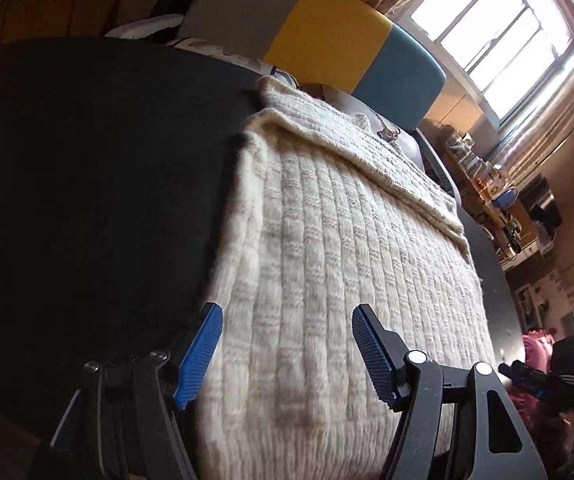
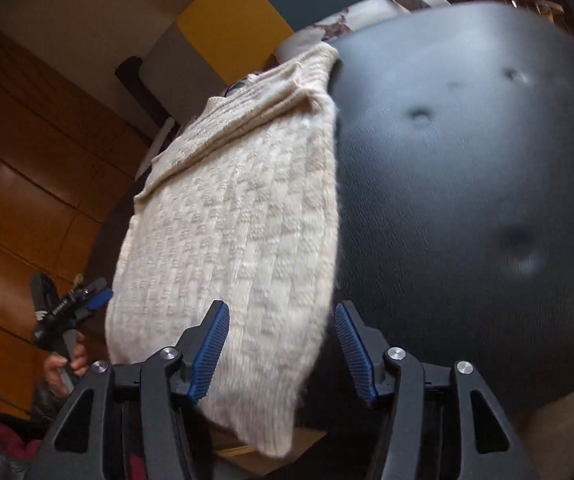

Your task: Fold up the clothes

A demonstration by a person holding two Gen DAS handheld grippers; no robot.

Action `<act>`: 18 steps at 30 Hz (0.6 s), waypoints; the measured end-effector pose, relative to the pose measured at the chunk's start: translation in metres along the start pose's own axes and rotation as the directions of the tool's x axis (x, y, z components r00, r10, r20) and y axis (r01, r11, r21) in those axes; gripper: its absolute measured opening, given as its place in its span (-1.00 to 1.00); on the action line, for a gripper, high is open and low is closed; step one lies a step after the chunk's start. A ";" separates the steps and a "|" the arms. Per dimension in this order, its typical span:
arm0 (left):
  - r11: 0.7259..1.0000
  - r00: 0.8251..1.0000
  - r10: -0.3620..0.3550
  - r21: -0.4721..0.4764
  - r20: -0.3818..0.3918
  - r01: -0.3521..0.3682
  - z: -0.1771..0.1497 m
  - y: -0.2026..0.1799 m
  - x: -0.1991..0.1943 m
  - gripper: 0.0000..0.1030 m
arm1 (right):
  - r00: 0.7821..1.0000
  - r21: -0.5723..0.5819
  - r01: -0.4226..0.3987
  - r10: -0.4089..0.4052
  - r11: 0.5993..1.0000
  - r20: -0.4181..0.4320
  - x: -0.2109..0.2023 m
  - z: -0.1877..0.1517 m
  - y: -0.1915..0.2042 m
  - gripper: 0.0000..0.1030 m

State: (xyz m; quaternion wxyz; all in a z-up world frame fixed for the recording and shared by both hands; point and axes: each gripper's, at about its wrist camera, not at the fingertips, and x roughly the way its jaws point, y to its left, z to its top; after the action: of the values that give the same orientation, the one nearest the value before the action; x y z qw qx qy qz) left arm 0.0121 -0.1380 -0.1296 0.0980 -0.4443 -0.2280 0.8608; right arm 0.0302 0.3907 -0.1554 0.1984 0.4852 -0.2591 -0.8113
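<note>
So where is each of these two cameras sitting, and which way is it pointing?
Left wrist: sits on the left gripper, facing along the cream knitted sweater on the black table; the right gripper shows at the far right.
Right wrist: sits on the right gripper at the sweater's near corner; a hand holding the left gripper shows at left.
Shared: sweater, table, yellow-and-blue headboard.

A lived-in home, likely a bedroom or sitting room: a sunlit window hung with curtains, warm wooden wardrobe doors, a grey, yellow and blue padded panel (perhaps a headboard), and a cluttered shelf of small household odds and ends.
</note>
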 end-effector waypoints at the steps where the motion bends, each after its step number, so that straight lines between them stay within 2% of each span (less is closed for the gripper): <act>1: 1.000 1.000 0.001 0.005 0.003 -0.001 -0.006 0.003 -0.004 0.33 | 0.999 0.027 -0.030 0.030 0.999 -0.013 -0.001 -0.005 -0.006 0.11; 5: 0.997 1.000 0.002 0.076 -0.008 -0.001 -0.023 0.003 -0.009 0.33 | 0.982 0.103 -0.182 0.187 0.978 -0.039 0.009 -0.014 -0.013 0.11; 9: 0.989 1.000 0.007 0.147 -0.019 -0.004 -0.031 -0.003 -0.007 0.40 | 0.959 0.128 -0.275 0.282 0.953 -0.039 0.025 -0.010 -0.010 0.11; 11: 0.988 1.000 0.002 0.152 -0.016 0.000 -0.031 -0.004 -0.006 0.47 | 0.958 0.129 -0.277 0.285 0.952 -0.044 0.028 -0.008 -0.007 0.11; 15: 0.988 1.000 -0.011 0.155 -0.023 0.014 -0.032 -0.006 -0.003 0.44 | 0.971 0.058 -0.232 0.235 0.971 -0.051 0.030 -0.011 0.006 0.11; 16: 0.988 0.999 -0.011 0.156 -0.030 0.016 -0.033 -0.007 -0.002 0.41 | 0.975 0.034 -0.216 0.217 0.976 -0.041 0.030 -0.013 0.010 0.11; 18: 0.987 0.999 -0.012 0.157 -0.044 0.018 -0.034 -0.009 0.001 0.16 | 0.981 -0.007 -0.194 0.193 0.981 -0.025 0.029 -0.017 0.016 0.11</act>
State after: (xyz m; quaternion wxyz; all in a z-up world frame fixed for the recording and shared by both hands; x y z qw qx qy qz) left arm 0.0388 -0.1195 -0.1428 0.1441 -0.4520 -0.1606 0.8655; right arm 0.0331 0.3574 -0.1724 0.2818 0.4667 -0.2986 -0.7834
